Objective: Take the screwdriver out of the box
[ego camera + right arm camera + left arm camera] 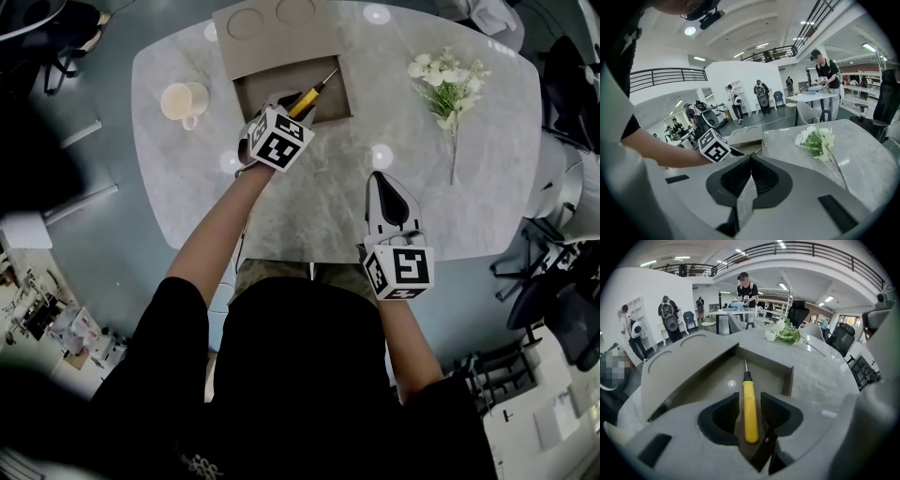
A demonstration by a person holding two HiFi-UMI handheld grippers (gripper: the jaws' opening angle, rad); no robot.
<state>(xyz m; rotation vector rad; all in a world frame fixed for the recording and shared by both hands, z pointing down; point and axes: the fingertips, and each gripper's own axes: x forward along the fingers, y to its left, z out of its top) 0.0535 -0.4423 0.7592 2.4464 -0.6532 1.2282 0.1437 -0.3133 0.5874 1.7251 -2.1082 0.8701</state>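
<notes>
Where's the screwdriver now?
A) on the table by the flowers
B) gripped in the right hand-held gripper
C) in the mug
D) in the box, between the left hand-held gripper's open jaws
D: the yellow screwdriver lies in the box, and the left hand-held gripper has its jaws apart on either side of the handle.

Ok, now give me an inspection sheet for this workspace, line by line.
Surface: grey stone-look oval table.
Job's things: yellow-handled screwdriver lying in the open cardboard box.
Clutter: cup left of the box; flowers at the right.
Grippers: left gripper open, jaws either side of the screwdriver handle, not pressing; right gripper shut, empty, near the table's front edge.
Cables: nothing seen.
Surroundings: office chairs round the table; people standing farther off.
</notes>
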